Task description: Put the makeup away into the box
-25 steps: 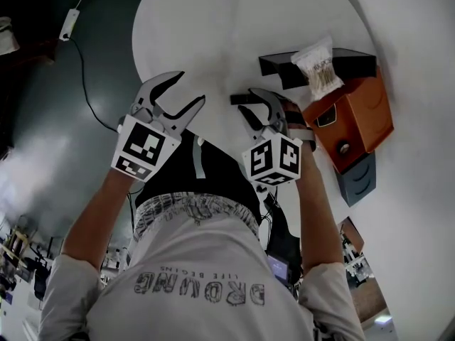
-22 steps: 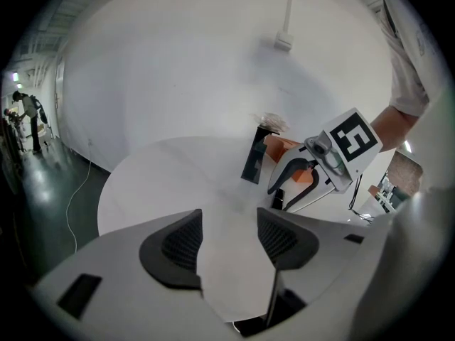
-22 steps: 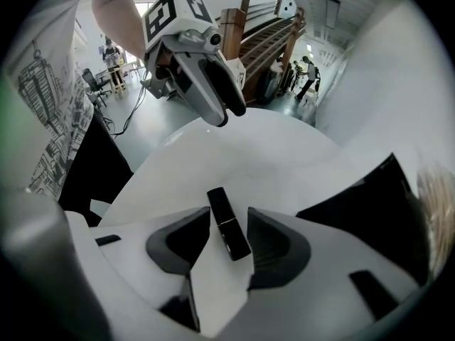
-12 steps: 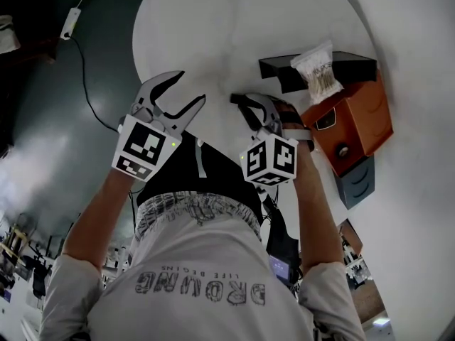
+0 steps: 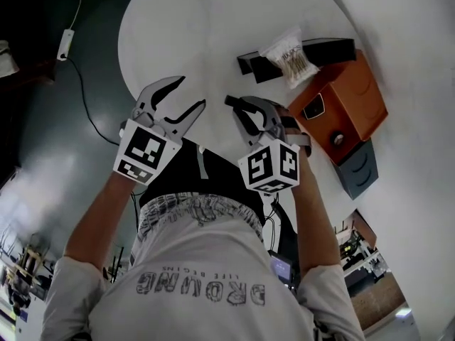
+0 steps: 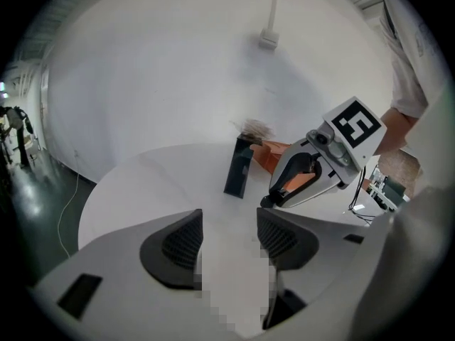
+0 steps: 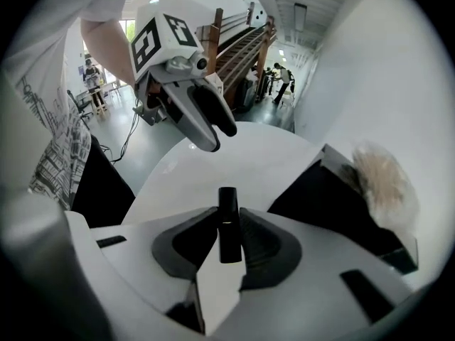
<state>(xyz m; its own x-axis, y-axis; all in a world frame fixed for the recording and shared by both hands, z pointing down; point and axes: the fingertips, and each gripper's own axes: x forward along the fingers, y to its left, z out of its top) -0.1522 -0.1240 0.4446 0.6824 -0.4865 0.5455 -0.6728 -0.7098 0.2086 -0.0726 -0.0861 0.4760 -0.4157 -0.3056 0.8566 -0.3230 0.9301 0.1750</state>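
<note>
My right gripper [image 5: 244, 112] is shut on a slim black makeup tube [image 7: 227, 227], which stands upright between its pads; its jaws have just been closing on it. The tube's tip [image 5: 231, 101] pokes out past the jaws above the round white table [image 5: 192, 34]. My left gripper [image 5: 175, 99] hangs open and empty to the left of it, also over the table [image 6: 142, 190]. To the right stands the orange box [image 5: 345, 98], with a black open tray [image 5: 323, 48] at its far side. A clear bag of cotton swabs [image 5: 288, 54] lies on that tray.
A grey drawer [image 5: 359, 169] juts from the orange box's near side. On the dark floor to the left of the table lie a white adapter [image 5: 67, 38] and its cable. The black tray [image 7: 334, 204] is close to the right gripper's right side.
The black tube lay on the table between the right gripper's open jaws; now the jaws are shut on it and it is lifted. Both grippers have risen slightly.
</note>
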